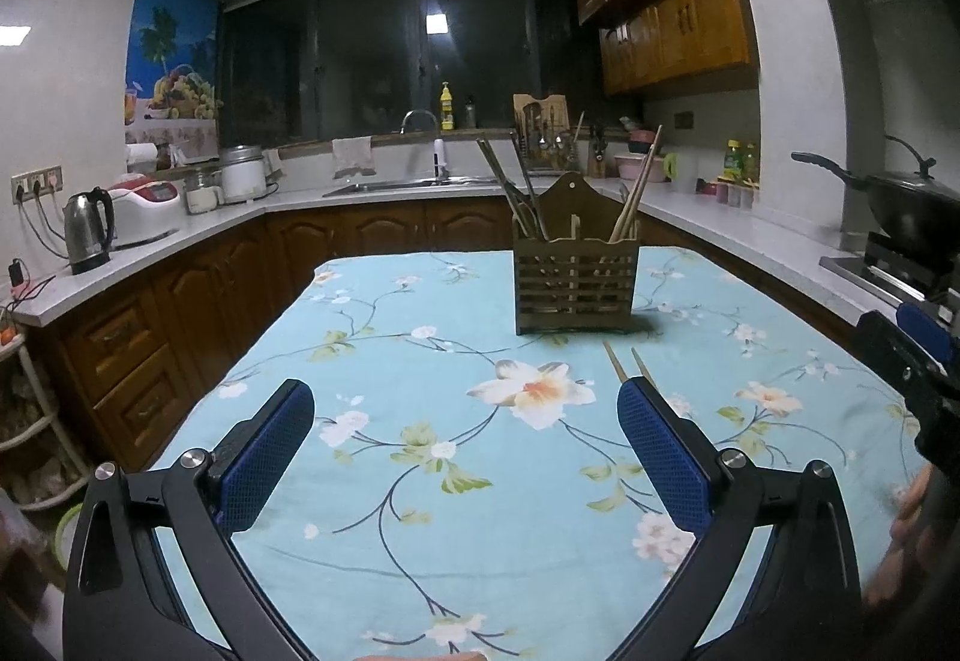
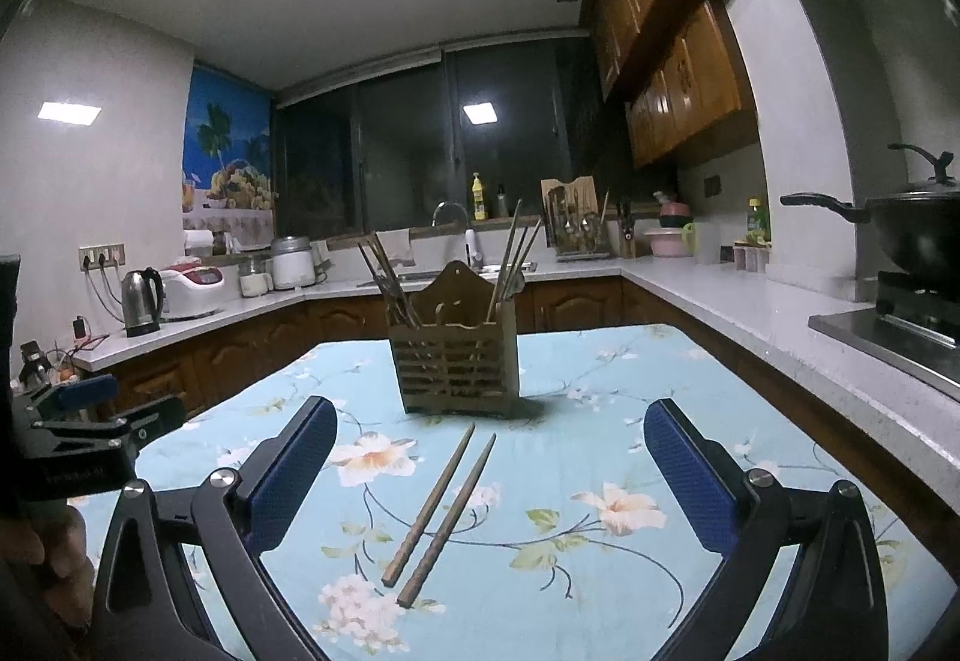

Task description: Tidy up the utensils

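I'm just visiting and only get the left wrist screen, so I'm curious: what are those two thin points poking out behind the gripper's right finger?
Observer: The tips of a pair of chopsticks, lying side by side on the tablecloth in front of the wooden holder.
Visitor: Is anything holding them?
Observer: No. The right gripper is open, and they lie between its fingers, untouched.
Visitor: Which way do they point?
Observer: Thin tips toward the holder, thick ends nearest the right camera.

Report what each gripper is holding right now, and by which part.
Nothing is held. The left gripper and right gripper are both open and empty. The pair of brown wooden chopsticks lies loose on the floral tablecloth, between the right gripper's fingers.
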